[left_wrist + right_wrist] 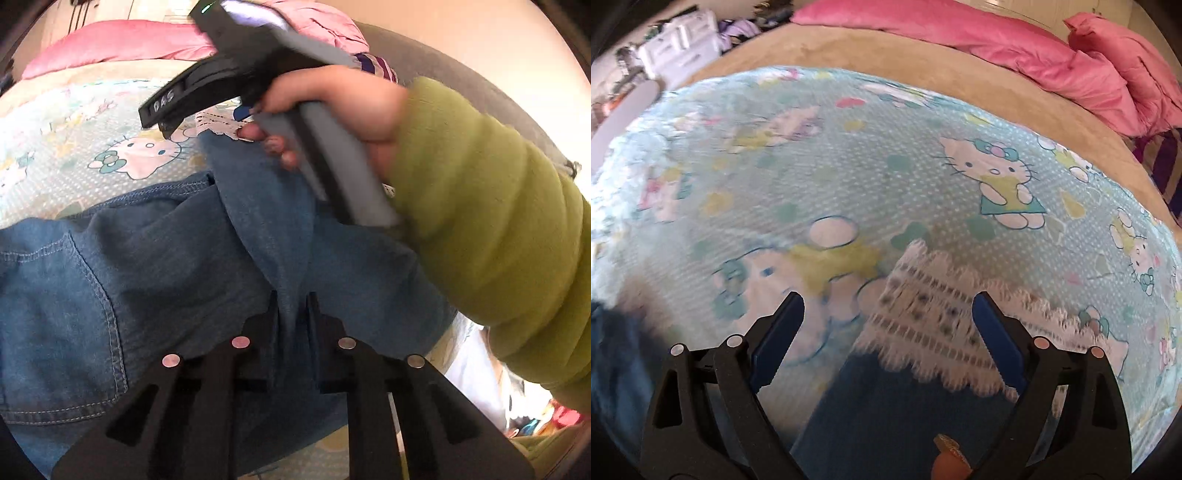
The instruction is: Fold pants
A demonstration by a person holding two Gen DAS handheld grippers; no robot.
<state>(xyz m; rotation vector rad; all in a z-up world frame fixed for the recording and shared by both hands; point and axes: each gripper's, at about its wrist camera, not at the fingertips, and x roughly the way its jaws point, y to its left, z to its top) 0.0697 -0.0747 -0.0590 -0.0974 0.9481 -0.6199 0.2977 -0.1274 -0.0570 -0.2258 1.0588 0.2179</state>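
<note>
Blue denim pants [155,266] lie on a Hello Kitty bedsheet [55,140], back pocket at the left. My left gripper [291,306] is shut on a raised fold of the denim. In the left wrist view the right gripper's body [236,70] is held by a hand in a green sleeve above the pants; its fingertips are mostly hidden. In the right wrist view my right gripper [888,317] is open, jaws wide apart over the pant leg's white lace hem [934,325] and dark denim [886,417], gripping nothing.
A pink quilt [1015,40] lies along the far side of the bed on a tan blanket [886,62]. Cluttered items [676,40] stand beyond the bed at the far left. The patterned sheet [849,166] stretches ahead of the right gripper.
</note>
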